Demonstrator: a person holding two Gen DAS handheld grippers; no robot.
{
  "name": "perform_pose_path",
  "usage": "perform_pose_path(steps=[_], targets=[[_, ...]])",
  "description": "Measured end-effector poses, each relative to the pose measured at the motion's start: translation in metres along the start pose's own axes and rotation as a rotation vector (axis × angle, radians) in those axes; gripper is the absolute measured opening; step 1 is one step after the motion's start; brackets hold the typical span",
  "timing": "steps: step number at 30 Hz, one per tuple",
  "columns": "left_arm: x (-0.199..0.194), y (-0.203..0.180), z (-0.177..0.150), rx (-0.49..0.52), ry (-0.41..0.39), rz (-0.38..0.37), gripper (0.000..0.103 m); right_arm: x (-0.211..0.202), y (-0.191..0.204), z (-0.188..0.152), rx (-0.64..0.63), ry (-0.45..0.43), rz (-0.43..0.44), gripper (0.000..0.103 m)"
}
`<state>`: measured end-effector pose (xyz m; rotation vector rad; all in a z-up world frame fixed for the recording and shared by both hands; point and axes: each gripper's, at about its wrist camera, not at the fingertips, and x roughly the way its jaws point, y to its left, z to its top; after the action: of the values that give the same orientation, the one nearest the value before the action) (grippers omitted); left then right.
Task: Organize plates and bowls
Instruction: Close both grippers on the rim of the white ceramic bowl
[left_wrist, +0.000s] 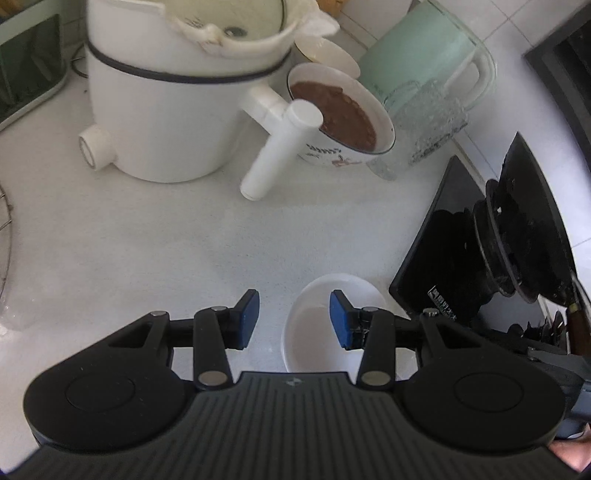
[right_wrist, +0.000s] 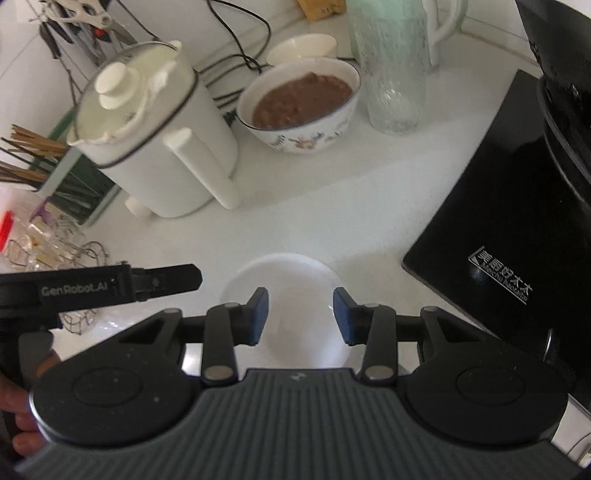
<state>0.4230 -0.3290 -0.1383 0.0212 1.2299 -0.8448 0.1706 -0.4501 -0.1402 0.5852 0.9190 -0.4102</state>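
Observation:
A small empty white bowl (left_wrist: 317, 332) sits on the white counter, and it also shows in the right wrist view (right_wrist: 295, 280). My left gripper (left_wrist: 294, 319) is open, above the bowl's left rim, its right pad over the bowl. My right gripper (right_wrist: 300, 315) is open, hovering over the bowl with both pads inside its outline. A patterned bowl (left_wrist: 343, 147) full of brown food stands at the back; the right wrist view (right_wrist: 303, 107) shows it too. A cream bowl (right_wrist: 301, 46) sits behind it. The left gripper's body (right_wrist: 110, 286) shows at left.
A white electric pot (left_wrist: 166, 110) with a long handle (left_wrist: 280, 147) stands at back left, also in the right wrist view (right_wrist: 155, 140). A glass tumbler (right_wrist: 391, 70) and mint kettle (left_wrist: 417, 62) stand at back right. A black stove (right_wrist: 491, 243) and wok (left_wrist: 528, 229) lie right. A chopstick holder (right_wrist: 55, 173) is left.

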Motion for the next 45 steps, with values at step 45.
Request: perform_pose_path(steps=[45], targets=[[0.010, -0.001, -0.008, 0.013, 0.097, -0.053, 0.033, 0.016, -0.024, -0.006, 0.211, 0.070, 0.036, 0.012]])
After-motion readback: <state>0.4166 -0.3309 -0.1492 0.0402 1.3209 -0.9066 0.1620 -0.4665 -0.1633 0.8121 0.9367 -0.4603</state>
